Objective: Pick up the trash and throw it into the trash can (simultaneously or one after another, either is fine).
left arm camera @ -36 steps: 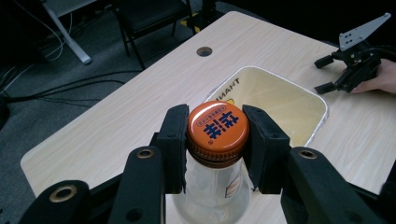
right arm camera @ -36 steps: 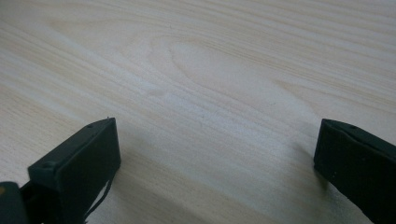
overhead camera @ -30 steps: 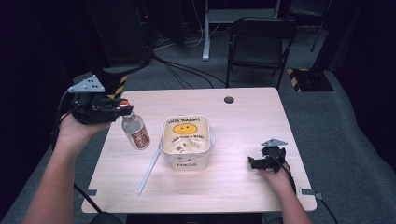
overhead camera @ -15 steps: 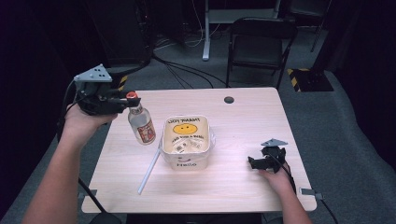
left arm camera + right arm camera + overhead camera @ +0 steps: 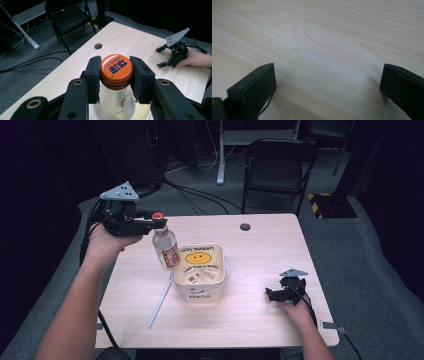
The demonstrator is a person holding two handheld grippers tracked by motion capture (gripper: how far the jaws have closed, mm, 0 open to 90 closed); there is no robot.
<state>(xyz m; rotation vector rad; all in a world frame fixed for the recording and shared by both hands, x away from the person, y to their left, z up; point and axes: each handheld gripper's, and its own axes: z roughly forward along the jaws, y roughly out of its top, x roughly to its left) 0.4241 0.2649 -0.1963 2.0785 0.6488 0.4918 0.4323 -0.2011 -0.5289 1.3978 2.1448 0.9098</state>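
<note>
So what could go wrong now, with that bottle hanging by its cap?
The left gripper holds the glass bottle only by its orange cap, and the bottle hangs tilted in the air; it might slip and drop. Its base hangs close to the yellow smiley tub, so it could knock the rim.

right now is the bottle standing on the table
No, the left gripper holds the glass bottle by its orange cap, tilted and lifted beside the tub.
</note>
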